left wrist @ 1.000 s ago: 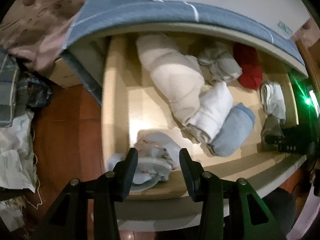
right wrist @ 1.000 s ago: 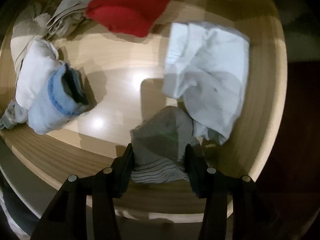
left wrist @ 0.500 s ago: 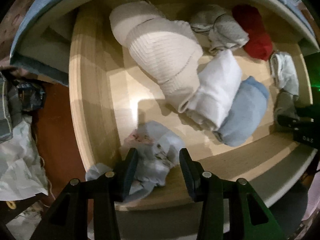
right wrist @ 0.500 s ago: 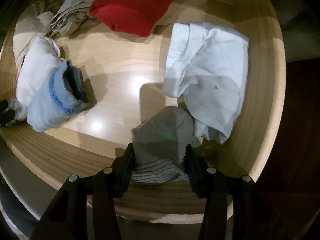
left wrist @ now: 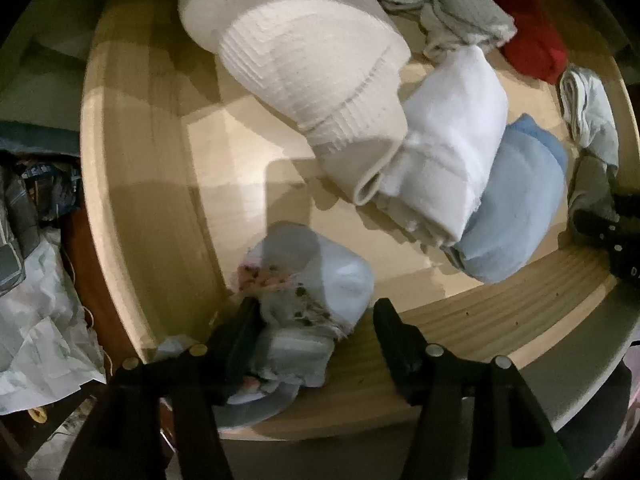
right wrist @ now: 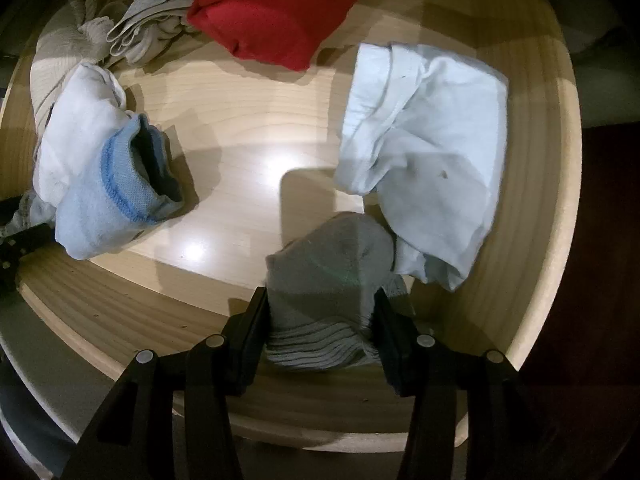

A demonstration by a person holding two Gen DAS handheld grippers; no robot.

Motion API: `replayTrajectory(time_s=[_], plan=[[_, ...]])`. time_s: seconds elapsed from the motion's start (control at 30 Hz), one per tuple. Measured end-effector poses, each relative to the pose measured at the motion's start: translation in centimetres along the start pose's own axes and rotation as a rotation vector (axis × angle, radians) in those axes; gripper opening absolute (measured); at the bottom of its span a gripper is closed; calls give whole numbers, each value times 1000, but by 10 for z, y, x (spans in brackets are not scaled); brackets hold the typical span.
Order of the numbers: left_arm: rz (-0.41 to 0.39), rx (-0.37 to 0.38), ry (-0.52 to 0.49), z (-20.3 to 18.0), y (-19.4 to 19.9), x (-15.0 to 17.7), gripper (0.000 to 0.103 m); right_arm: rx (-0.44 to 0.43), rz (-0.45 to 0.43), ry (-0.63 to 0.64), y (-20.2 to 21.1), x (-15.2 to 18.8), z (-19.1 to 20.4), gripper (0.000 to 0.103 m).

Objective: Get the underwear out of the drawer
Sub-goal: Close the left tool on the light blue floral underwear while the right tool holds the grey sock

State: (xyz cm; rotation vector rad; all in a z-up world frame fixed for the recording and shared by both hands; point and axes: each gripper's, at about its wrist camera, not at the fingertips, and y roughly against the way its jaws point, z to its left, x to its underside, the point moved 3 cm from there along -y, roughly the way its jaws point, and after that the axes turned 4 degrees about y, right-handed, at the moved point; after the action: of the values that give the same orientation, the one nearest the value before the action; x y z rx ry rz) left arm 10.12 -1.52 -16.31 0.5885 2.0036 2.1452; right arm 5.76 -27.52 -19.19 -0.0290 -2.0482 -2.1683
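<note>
The left tongs [left wrist: 312,320] are opening around pale blue underwear [left wrist: 308,292] at the drawer's [left wrist: 132,200] near-left corner, nearest this hand. The right tongs [right wrist: 320,320] clamp a grey bundle [right wrist: 328,280] against the front wall.

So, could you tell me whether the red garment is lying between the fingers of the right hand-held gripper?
No, a grey ribbed garment sits in the right hand-held gripper; the red garment lies at the drawer's far side.
</note>
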Motion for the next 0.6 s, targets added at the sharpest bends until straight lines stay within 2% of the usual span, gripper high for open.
replayTrajectory(time_s=[0.27, 0.33, 0.37, 0.6], plan=[[-14, 0, 23, -10, -2, -3, 59, -1, 0, 2, -1, -2, -1, 47], [-10, 18, 32, -13, -3, -5, 49, -1, 1, 2, -1, -2, -1, 47], [-3, 38, 48, -14, -6, -5, 48, -1, 0, 2, -1, -2, -1, 47], [-28, 49, 103, -5, -8, -1, 30, -1, 0, 2, 0, -2, -1, 48]])
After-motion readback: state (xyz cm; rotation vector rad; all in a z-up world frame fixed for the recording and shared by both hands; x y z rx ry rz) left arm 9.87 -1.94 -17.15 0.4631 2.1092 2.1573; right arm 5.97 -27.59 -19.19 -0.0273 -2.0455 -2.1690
